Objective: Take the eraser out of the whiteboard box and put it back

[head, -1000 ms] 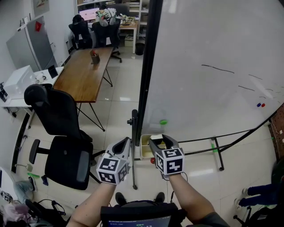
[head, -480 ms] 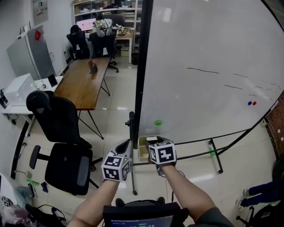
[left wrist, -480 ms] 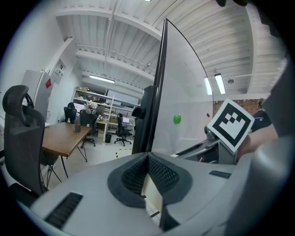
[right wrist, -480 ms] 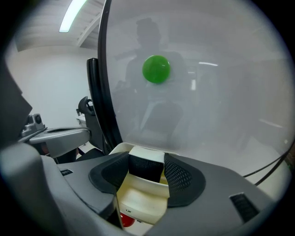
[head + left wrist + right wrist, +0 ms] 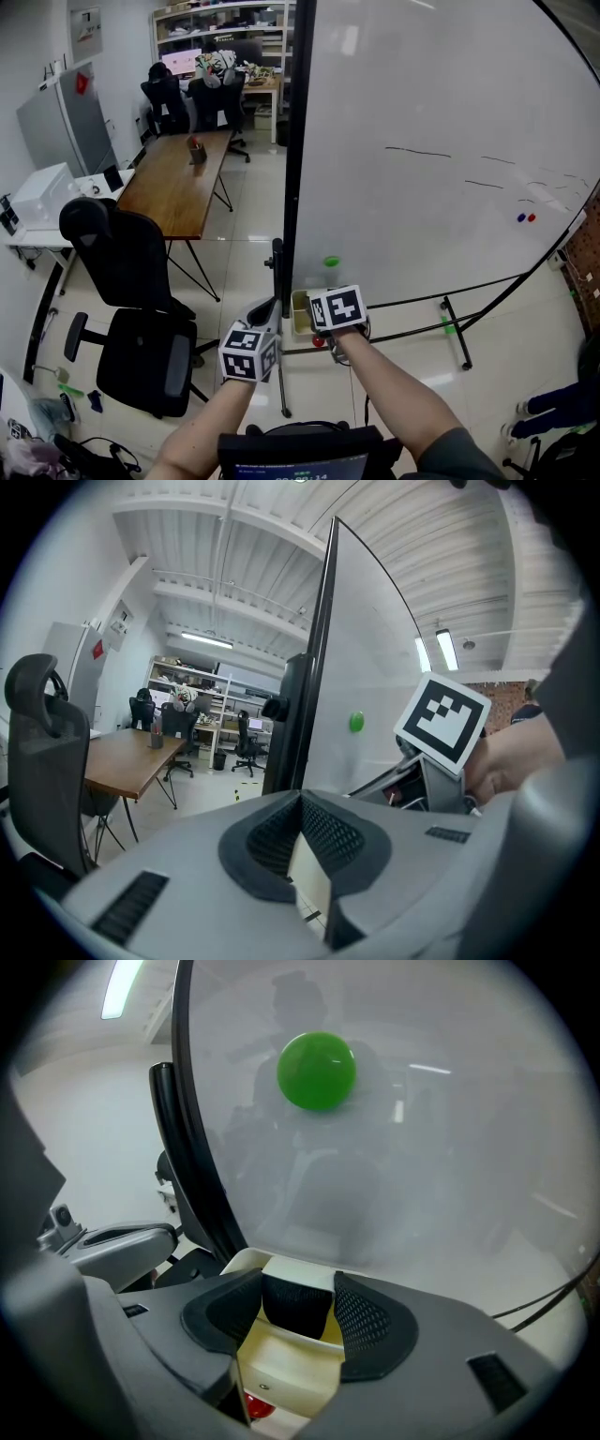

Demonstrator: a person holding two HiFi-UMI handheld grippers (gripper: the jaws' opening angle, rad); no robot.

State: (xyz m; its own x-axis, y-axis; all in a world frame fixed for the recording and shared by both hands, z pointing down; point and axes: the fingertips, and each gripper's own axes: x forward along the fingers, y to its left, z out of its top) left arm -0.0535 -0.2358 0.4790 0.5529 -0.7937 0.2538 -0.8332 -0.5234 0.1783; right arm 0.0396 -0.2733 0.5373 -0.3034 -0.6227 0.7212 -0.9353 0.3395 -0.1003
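Observation:
The cream whiteboard box (image 5: pixel 281 1365) hangs at the foot of the whiteboard (image 5: pixel 450 1147), just under a green magnet (image 5: pixel 317 1071). A dark eraser (image 5: pixel 296 1309) stands upright in it. My right gripper (image 5: pixel 298 1290) reaches into the box, its pads pressed on both sides of the eraser. In the head view the right gripper (image 5: pixel 325 321) covers most of the box (image 5: pixel 299 317), so the eraser is hidden there. My left gripper (image 5: pixel 266 315) hangs just left of the board's black frame with jaws together, holding nothing. Its own view shows the pads (image 5: pixel 323 836) meeting.
The whiteboard's black post (image 5: pixel 298 141) and its floor stand (image 5: pixel 459 337) lie ahead. A small red thing (image 5: pixel 319 341) sits below the box. A black office chair (image 5: pixel 131 281) and a wooden table (image 5: pixel 178 169) stand to the left. People sit at desks far back.
My right gripper has moved forward and up from below the box into it, and its jaws have come in round the eraser. The left gripper has barely shifted.

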